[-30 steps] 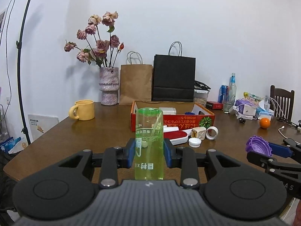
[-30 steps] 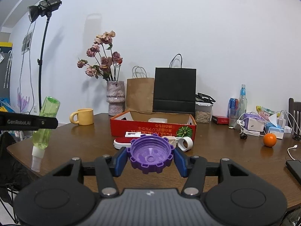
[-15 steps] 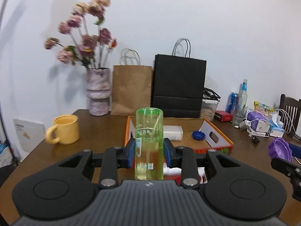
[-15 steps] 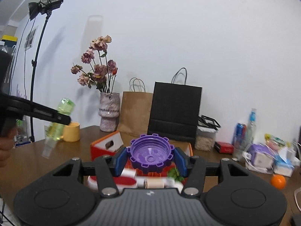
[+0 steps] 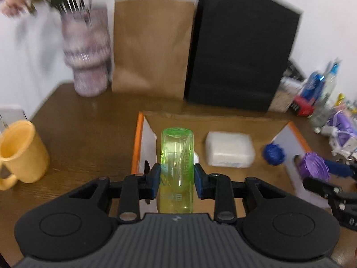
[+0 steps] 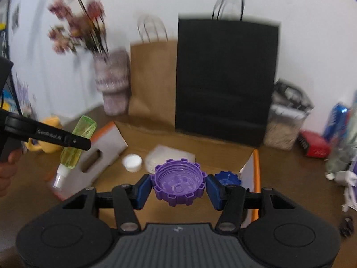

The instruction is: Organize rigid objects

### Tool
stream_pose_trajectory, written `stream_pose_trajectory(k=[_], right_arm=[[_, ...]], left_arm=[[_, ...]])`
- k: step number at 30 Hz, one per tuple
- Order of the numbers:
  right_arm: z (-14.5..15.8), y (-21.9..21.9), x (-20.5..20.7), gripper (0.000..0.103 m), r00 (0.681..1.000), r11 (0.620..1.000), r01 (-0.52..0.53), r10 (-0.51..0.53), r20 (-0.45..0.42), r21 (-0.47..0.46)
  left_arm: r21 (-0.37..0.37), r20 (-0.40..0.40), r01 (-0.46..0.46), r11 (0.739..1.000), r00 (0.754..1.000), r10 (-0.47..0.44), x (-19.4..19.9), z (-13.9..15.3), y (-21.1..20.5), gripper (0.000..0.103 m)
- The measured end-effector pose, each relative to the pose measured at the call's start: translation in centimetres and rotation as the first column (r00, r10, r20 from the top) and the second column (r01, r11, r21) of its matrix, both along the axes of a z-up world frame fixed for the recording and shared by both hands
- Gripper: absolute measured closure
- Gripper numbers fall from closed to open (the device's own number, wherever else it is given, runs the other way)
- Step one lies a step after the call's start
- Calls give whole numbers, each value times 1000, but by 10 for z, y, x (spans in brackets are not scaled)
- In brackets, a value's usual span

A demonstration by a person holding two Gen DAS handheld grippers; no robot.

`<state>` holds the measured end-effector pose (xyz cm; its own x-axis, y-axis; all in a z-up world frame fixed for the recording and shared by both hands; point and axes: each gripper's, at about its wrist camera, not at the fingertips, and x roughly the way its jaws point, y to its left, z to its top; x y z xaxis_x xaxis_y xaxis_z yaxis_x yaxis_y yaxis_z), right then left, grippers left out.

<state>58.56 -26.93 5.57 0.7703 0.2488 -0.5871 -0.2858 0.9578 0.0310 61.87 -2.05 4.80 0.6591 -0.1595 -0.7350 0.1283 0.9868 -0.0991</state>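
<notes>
My left gripper is shut on a clear green spray bottle, held over the left end of the orange cardboard box. The right wrist view shows the same green spray bottle tilted, white nozzle down, above the box's left flap. My right gripper is shut on a purple toothed lid, open side facing the camera, above the box's right part. In the left wrist view the purple lid hangs by the box's right wall. Inside the box lie a white block, a blue lid and a white cap.
A yellow mug stands left of the box. Behind it are a vase of dried flowers, a brown paper bag and a black paper bag. Bottles, a red box and cluttered items crowd the right side of the wooden table.
Both grippers have swept forward over the table toward the box, tilting downward, each keeping its object. The box interior now lies right below them and the background is motion-blurred.
</notes>
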Motion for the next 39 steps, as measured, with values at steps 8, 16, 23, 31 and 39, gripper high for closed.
stream_pose_trajectory(k=[8, 16, 23, 31, 39], right_arm=[[-57, 2, 102, 26, 981, 1000, 25, -27, -192, -11], [-70, -7, 115, 21, 978, 995, 98, -99, -182, -12], [-57, -6, 109, 21, 984, 994, 109, -111, -138, -21], [8, -4, 62, 20, 993, 992, 113, -114, -24, -46], [41, -11, -41, 13, 956, 988, 154, -154, 249, 23]], left_arm=[[140, 5, 45, 989, 999, -47, 48, -41, -18, 33], [180, 45, 80, 980, 995, -89, 48, -48, -30, 20], [137, 10, 68, 988, 998, -70, 46, -43, -29, 18], [130, 110, 7, 991, 994, -21, 1, 10, -23, 12], [73, 521, -15, 997, 853, -25, -113, 64, -19, 1]])
